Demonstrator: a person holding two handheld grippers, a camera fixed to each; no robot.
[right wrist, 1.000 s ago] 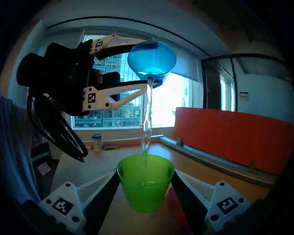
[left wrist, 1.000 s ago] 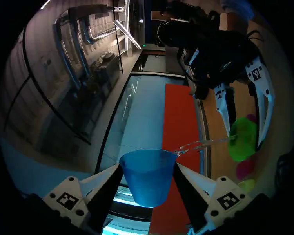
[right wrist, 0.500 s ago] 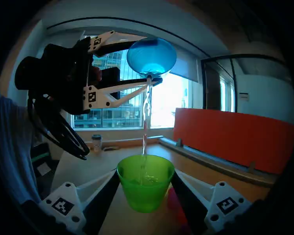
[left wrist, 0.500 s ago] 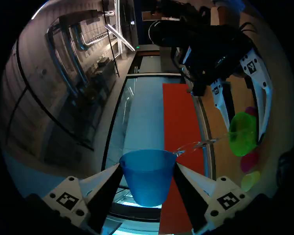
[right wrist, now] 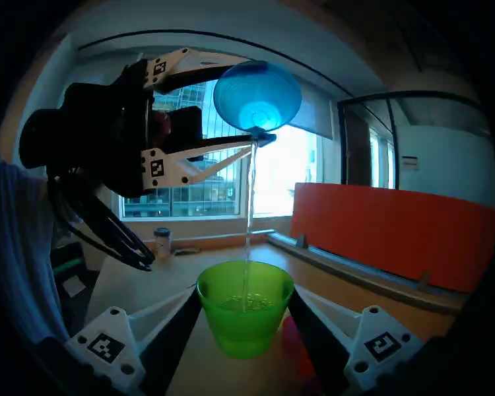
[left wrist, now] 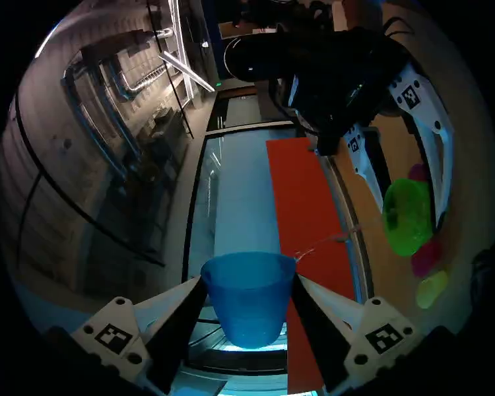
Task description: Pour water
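While the left gripper (right wrist: pixel 261 99) holds the blue cup (right wrist: pixel 257 96) tipped on its side, both fingers pressed against its wall, a thin stream of water (right wrist: pixel 249 198) runs from the cup's lower rim. The stream falls straight down into the green cup (right wrist: pixel 244 317). The right gripper (right wrist: pixel 244 294) clamps that cup upright, one finger on each side, directly below the blue one and well apart from it. A little water lies in the green cup's bottom. It sits over the table (right wrist: pixel 135 284); I cannot tell whether it touches the top. In the left gripper view, a pink cup (left wrist: pixel 424 257) and a yellow cup (left wrist: pixel 432 288) show just beside the green one. An orange panel (right wrist: pixel 393 224) lines the table's far edge. A small jar (right wrist: pixel 162 239) stands below the window (right wrist: pixel 201 191), and a blue sleeve (right wrist: pixel 16 264) shows behind the left gripper.
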